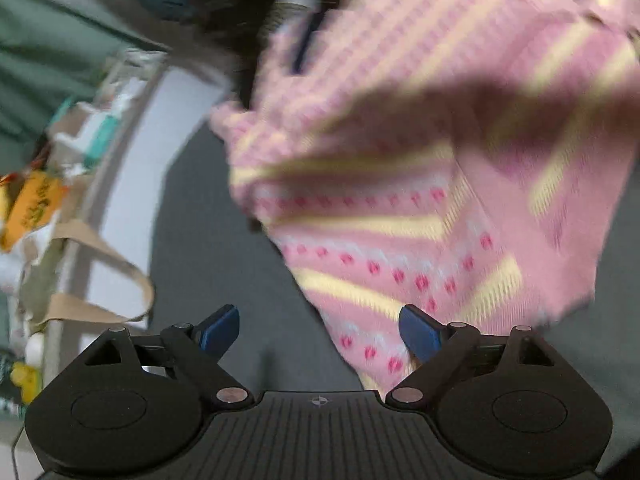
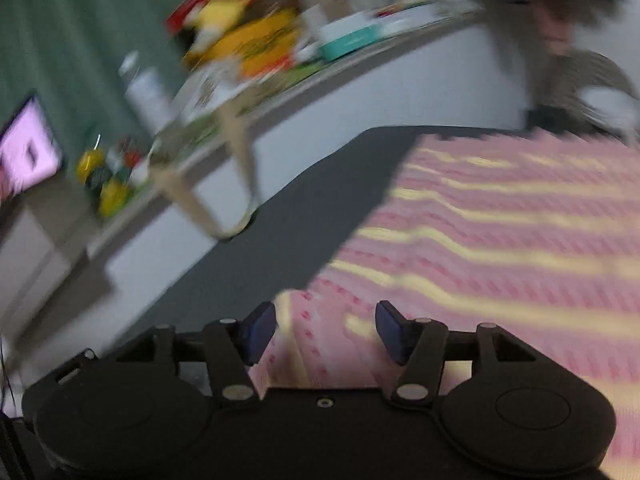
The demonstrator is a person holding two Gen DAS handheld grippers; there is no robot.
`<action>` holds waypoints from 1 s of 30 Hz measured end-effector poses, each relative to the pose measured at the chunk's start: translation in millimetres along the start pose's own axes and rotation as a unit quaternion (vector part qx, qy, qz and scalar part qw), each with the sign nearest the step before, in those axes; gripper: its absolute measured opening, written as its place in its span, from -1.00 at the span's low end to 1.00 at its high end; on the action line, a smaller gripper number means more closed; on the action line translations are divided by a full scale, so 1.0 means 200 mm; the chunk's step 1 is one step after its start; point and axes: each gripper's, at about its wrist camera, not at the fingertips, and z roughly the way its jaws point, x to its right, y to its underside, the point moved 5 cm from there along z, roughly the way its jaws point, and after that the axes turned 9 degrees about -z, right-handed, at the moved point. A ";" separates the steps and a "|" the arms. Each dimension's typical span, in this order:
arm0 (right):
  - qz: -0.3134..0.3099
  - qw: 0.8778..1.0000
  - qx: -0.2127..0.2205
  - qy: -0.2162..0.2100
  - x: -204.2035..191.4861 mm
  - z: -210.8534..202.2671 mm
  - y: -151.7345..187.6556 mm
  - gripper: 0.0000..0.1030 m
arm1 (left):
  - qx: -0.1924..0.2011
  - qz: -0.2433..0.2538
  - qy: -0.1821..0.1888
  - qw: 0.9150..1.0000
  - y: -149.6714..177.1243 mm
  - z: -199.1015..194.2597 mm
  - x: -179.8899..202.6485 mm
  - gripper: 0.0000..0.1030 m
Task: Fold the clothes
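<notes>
A pink knit garment with yellow stripes and red dots (image 1: pixel 400 184) lies on a dark grey surface (image 1: pixel 208 248), with one part folded over itself. My left gripper (image 1: pixel 320 332) is open just above the garment's near corner, holding nothing. In the right wrist view the same garment (image 2: pixel 500 232) spreads flat to the right. My right gripper (image 2: pixel 326 330) is open over its near left corner, jaws apart with cloth showing between them. Both views are motion-blurred.
A white ledge (image 2: pixel 360 92) runs along the grey surface's far side, cluttered with boxes, a yellow-orange packet (image 2: pixel 260 44), a bottle (image 2: pixel 146 92) and a bag with tan straps (image 1: pixel 100 276). A lit screen (image 2: pixel 26 152) stands at the left. Green curtain behind.
</notes>
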 end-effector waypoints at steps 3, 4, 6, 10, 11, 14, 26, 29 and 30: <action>-0.070 0.996 -0.051 -0.018 -0.02 0.18 -0.09 -0.09 | 0.012 -0.010 0.023 1.000 0.01 -0.02 -0.01 0.69; -0.090 0.994 -0.064 -0.022 -0.02 0.23 -0.10 -0.16 | 0.012 -0.017 0.032 0.999 0.01 -0.02 -0.02 0.64; -0.107 0.990 -0.083 -0.044 -0.03 0.29 -0.09 -0.23 | 0.006 -0.043 0.074 0.996 0.02 -0.02 -0.04 0.11; -0.115 0.985 -0.114 -0.064 -0.04 0.39 -0.05 -0.71 | -0.011 -0.115 0.130 0.985 0.06 -0.01 -0.08 -0.51; -0.113 0.985 -0.116 -0.061 -0.04 0.39 -0.04 -0.82 | -0.014 -0.121 0.132 0.984 0.08 -0.01 -0.09 -0.56; -0.103 0.990 -0.073 -0.055 -0.05 0.30 -0.06 -0.88 | -0.025 -0.140 0.141 0.980 0.12 -0.03 -0.10 -0.80; -0.047 0.996 -0.066 0.040 -0.02 0.26 -0.05 -0.09 | -0.051 -0.192 0.154 0.968 0.24 -0.06 -0.15 -0.83; 0.022 0.999 -0.038 0.021 0.04 0.13 -0.06 -0.08 | -0.051 -0.191 0.146 0.969 0.25 -0.07 -0.16 -0.75; 0.045 0.998 -0.036 0.017 0.07 0.09 -0.05 -0.09 | -0.051 -0.191 0.142 0.970 0.25 -0.08 -0.16 -0.64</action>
